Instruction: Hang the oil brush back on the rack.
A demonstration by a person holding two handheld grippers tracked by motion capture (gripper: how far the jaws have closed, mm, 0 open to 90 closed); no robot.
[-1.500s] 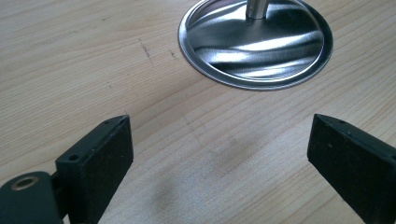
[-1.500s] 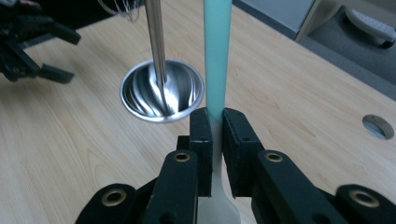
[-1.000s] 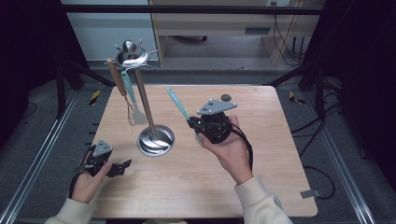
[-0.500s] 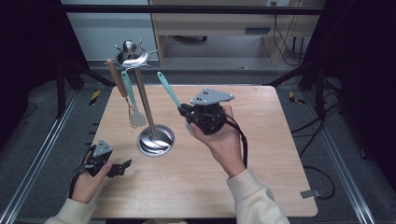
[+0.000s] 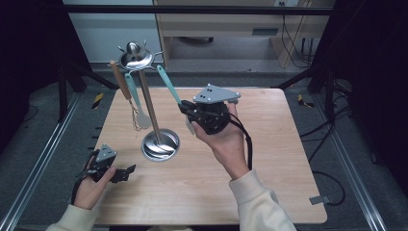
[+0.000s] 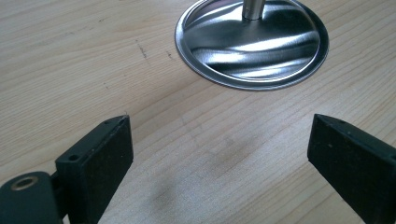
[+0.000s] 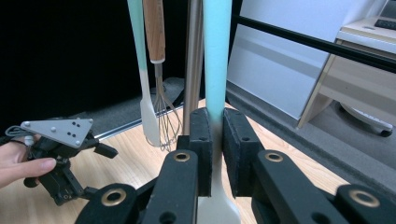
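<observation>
Right hand-held gripper [image 5: 185, 109], clenched on teal spatula [image 5: 168, 86] beside rack [image 5: 144, 91]; left hand-held gripper [image 5: 126, 173] released on worktop [image 5: 269, 144]; risk: handle knocks rack, toppling it.

Overhead light, even and bright on my table [image 5: 269, 159]; surroundings fall to near black. Glare streaks on the steel base [image 6: 252, 44]. Soft shadow smudges between my left jaws. Teal handle [image 7: 217, 56] close-up slightly soft; high view grainy.

The high view looks down over the table [image 5: 269, 192]. Both gripper views sit close, sharing the stand [image 6: 252, 42] [image 7: 194, 56].
</observation>
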